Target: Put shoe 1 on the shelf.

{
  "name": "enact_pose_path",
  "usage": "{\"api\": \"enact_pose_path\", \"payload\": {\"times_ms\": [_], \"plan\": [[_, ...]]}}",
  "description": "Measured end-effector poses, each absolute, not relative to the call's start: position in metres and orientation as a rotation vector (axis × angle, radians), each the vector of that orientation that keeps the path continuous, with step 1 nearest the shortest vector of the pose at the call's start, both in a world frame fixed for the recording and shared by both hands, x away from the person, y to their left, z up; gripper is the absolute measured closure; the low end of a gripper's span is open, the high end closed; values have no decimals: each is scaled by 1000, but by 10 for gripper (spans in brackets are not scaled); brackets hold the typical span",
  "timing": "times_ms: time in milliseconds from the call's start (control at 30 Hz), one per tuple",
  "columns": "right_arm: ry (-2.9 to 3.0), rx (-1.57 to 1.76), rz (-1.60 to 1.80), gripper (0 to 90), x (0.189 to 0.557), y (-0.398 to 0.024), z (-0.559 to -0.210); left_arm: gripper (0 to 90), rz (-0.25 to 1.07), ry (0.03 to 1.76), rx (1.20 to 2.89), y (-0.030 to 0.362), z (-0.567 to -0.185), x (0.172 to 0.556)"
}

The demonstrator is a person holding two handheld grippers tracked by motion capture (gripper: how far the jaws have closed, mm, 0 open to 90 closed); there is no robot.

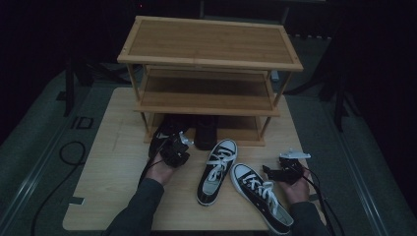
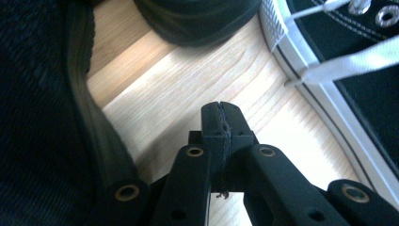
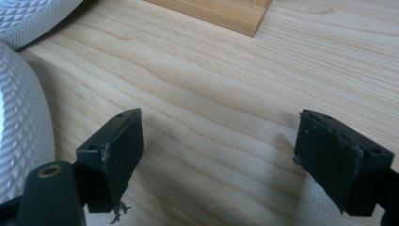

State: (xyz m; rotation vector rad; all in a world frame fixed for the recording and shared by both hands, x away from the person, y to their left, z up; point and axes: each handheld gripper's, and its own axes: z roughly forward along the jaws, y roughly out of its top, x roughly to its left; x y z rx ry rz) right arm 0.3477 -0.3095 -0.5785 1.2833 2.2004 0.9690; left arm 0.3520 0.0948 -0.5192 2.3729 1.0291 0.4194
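Observation:
Two black-and-white lace-up sneakers lie on the wooden table (image 1: pixel 113 162): one (image 1: pixel 217 171) in the middle, the other (image 1: pixel 260 196) nearer the front right. My left gripper (image 1: pixel 178 145) is between a black shoe (image 1: pixel 164 133) and the middle sneaker. Its jaws are shut with nothing in them (image 2: pixel 220 117), low over the tabletop. In that view the black shoe (image 2: pixel 42 117) is at the left and the sneaker (image 2: pixel 362 70) at the right. My right gripper (image 1: pixel 278 165) is open (image 3: pixel 219 150) beside the front sneaker's white toe cap (image 3: pixel 19 132).
A three-shelf bamboo rack (image 1: pixel 209 42) stands at the back of the table; its foot (image 3: pixel 226 12) lies ahead of my right gripper. A second dark shoe (image 1: pixel 206 132) sits on the bottom shelf. Cables trail over the floor at the left (image 1: pixel 69 157).

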Motion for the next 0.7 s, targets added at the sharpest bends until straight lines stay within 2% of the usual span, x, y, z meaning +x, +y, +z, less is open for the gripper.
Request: {"api": "enact_pose_path", "payload": {"times_ms": [700], "plan": [[2200, 1283, 969, 157, 348, -309, -579, 900, 435, 1083, 2374, 146, -527, 320]]}}
